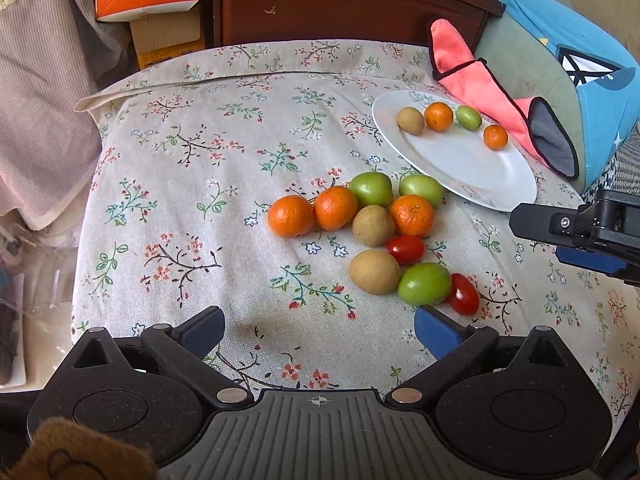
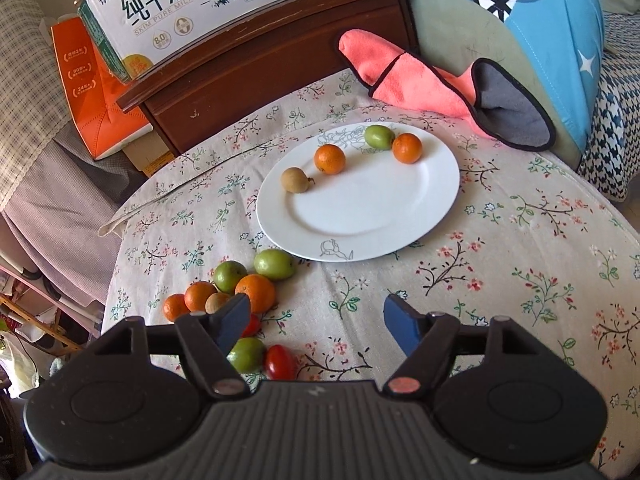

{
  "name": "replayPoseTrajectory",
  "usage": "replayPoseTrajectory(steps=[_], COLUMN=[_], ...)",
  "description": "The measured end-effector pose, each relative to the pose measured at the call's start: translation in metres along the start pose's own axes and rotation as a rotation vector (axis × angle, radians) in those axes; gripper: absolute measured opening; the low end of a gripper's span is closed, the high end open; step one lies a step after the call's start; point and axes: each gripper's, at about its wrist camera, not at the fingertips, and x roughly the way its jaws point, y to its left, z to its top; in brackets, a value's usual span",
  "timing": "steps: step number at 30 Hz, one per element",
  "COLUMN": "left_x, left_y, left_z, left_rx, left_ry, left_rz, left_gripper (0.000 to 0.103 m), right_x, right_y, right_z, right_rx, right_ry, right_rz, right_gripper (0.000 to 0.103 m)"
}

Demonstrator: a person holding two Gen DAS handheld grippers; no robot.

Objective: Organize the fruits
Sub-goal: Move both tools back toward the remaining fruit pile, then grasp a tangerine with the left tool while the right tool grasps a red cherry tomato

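On the floral tablecloth, a loose fruit cluster lies just beside the white plate holding four fruits. Left gripper gapes wide, empty. Right gripper parted, empty.

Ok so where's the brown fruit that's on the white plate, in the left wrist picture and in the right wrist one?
Left wrist view: the brown fruit is upper right, at the left end of the row of four fruits on the white plate.
Right wrist view: the brown fruit is above centre, on the plate's left side.
Shared landmark: the pink cloth behind the plate.
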Motion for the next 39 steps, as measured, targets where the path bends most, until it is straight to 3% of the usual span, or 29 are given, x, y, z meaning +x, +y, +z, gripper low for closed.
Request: replayPoseTrajectory(steps=[11, 21, 26, 30, 35, 39], left_x=[0.009, 0.006, -0.012, -0.013, -0.008, 0.002], left_y=[-0.001, 0.002, 0.019, 0.020, 0.022, 0.017], left_z=[-0.017, -0.018, -0.003, 0.011, 0.022, 0.022], left_rx=[0.100, 0.101, 0.033, 0.087, 0.125, 0.203], left_ry=[0.002, -0.003, -0.119, -0.174, -0.197, -0.206], left_rz=[0.074, 0.055, 0.049, 0.085, 0.024, 0.042], left_gripper=[0.103, 0.103, 0.103, 0.102, 0.101, 0.099], right_x=[0.000, 0.006, 0.005, 0.008, 0.011, 0.014], right_y=[-0.001, 0.003, 0.008, 0.010, 0.014, 0.019], right_z=[-0.002, -0.009, -0.016, -0.023, -0.030, -0.034], right_rx=[0.018, -0.019, -0.058, -0.075, -0.110, -0.145], right_ry=[0.012, 0.043, 0.056, 0.077, 0.100, 0.109], right_rz=[0.013, 0.018, 0.027, 0.028, 0.027, 0.032], right_gripper=[0.074, 0.055, 0.050, 0.048, 0.048, 0.048])
